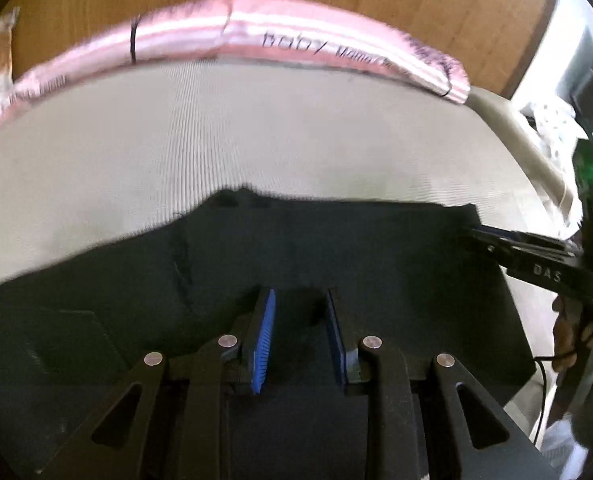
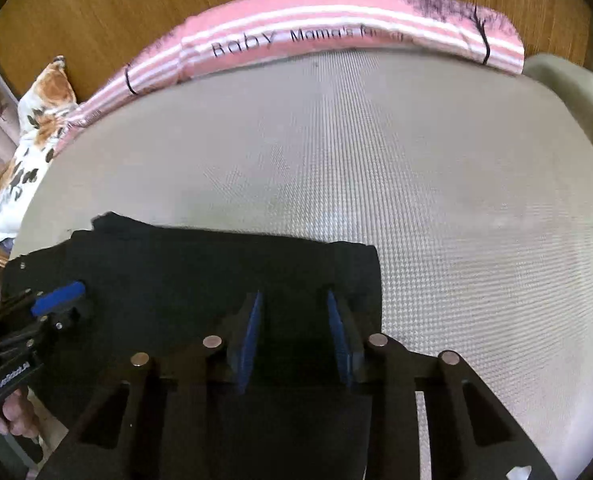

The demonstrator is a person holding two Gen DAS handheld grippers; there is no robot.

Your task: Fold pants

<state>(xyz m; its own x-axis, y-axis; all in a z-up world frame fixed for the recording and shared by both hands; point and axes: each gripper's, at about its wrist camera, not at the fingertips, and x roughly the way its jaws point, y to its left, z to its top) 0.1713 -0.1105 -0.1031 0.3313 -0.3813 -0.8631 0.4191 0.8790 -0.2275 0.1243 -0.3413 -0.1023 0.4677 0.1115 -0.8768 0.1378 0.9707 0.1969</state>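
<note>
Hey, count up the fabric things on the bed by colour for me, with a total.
Black: 1, the pants
Pink striped: 1, the blanket along the headboard
Floral white and orange: 1, the pillow
Total: 3

A pale textured mattress (image 2: 376,160) fills most of the view. Along its far edge lies a pink striped bolster (image 2: 336,28) printed with dark lettering — wooden headboard (image 2: 136,0) behind it. At the far left corner sits a floral pillow (image 2: 36,128).
</note>
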